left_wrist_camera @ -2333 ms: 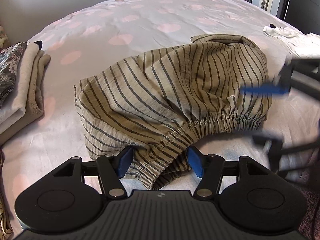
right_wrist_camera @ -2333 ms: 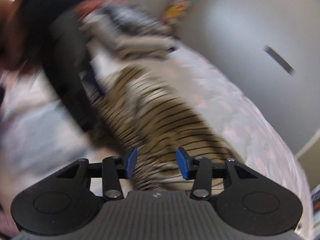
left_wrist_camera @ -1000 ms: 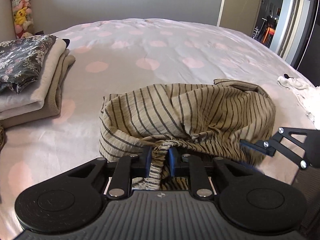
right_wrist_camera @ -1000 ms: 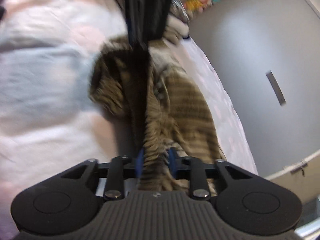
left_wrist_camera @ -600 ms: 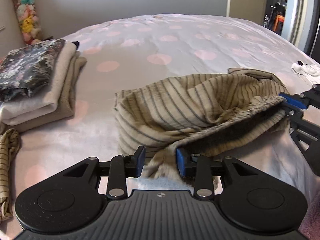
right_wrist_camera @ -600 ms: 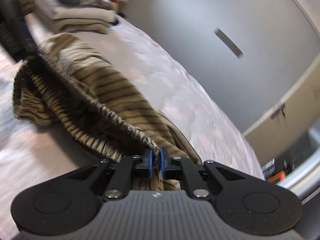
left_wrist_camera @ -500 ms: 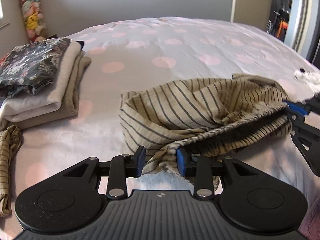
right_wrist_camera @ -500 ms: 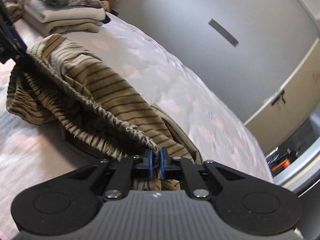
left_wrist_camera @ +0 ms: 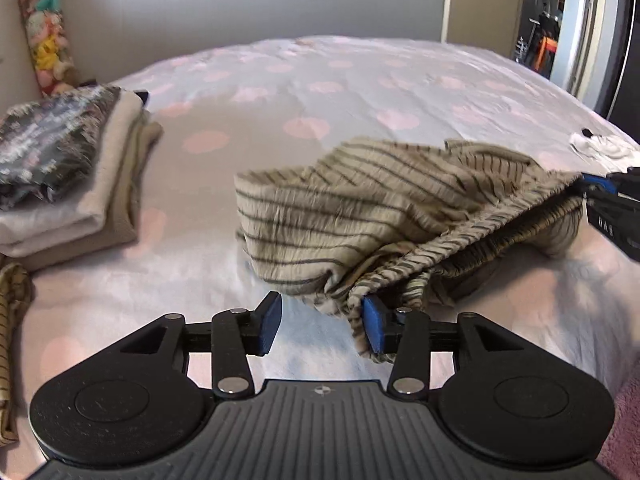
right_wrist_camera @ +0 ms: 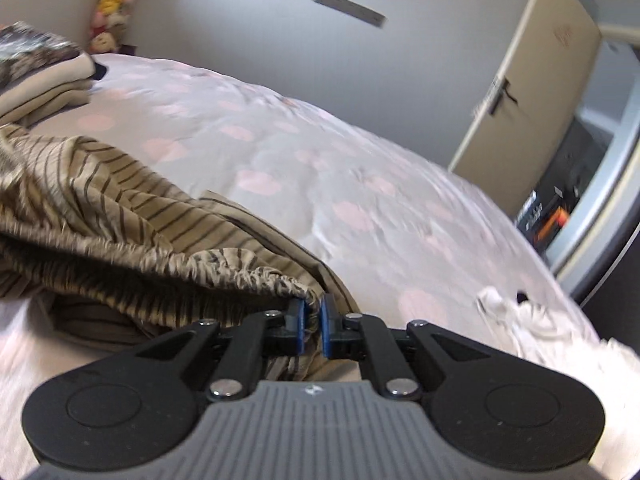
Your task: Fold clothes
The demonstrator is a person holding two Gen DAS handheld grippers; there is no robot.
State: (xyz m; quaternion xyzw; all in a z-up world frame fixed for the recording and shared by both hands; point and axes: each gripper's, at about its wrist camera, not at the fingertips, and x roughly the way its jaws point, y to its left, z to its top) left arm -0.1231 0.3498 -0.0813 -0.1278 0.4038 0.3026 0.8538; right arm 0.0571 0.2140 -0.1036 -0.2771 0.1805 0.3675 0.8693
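A beige garment with dark stripes (left_wrist_camera: 360,208) lies bunched on the dotted bedspread (left_wrist_camera: 320,80). Its elastic waistband is stretched between my two grippers. My left gripper (left_wrist_camera: 320,322) is at the near end with its jaws opening. The waistband's end hangs against the right pad only, with a gap to the left pad. My right gripper (right_wrist_camera: 312,326) is shut on the other end of the gathered waistband, lifting it a little. In the left wrist view the right gripper (left_wrist_camera: 588,182) shows at the right edge. The rest of the striped garment (right_wrist_camera: 100,200) trails left.
A stack of folded clothes (left_wrist_camera: 60,176) (right_wrist_camera: 40,76) sits on the bed's left side. A crumpled white garment (left_wrist_camera: 600,150) (right_wrist_camera: 532,320) lies at the right. Another striped cloth (left_wrist_camera: 12,320) hangs at the near left edge. Plush toys (left_wrist_camera: 44,40) stand against the wall.
The left jaws, shut on the waistband a second ago, have spread apart. The right gripper closed on the waistband's far end, rolled upright and pulled it rightward, stretching the band.
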